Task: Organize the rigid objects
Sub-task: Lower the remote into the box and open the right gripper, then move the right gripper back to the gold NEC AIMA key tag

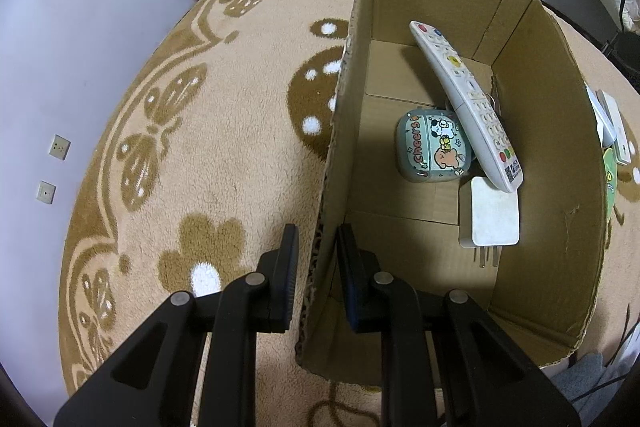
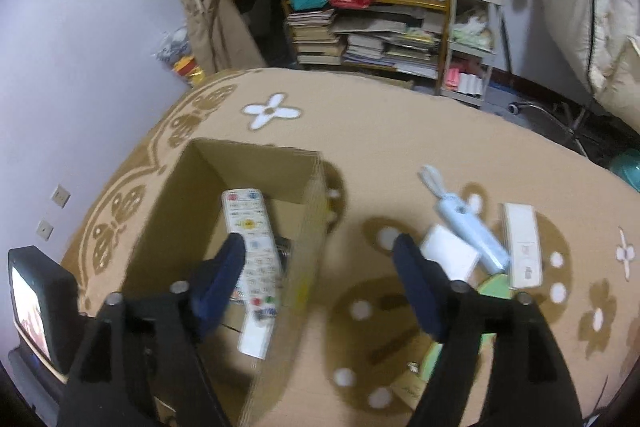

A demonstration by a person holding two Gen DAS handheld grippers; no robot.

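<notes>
Three hard items in corrugated cardboard box [image 1: 552, 131]: long white remote [image 1: 464, 103] at 12, left gripper [image 1: 318, 239] pinching box wall, right gripper [image 2: 320, 251] spread wide, empty.

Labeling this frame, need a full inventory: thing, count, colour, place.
cardboard box: 1, brown, open-topped, on the blanket
remote control: 1, white, in the box, leaning
cartoon case: 1, grey-green, box floor
plug adapter: 1, white, box floor
blanket: 1, beige with brown pattern, under everything
rabbit-eared gadget: 1, light blue, outside the box
white items: at least 2, beside that gadget
green disc: 1, partly hidden there
shelf: 1, wooden, cluttered, background
left tool: 1, black, shut on the box wall
right tool: 1, black, open, empty
</notes>
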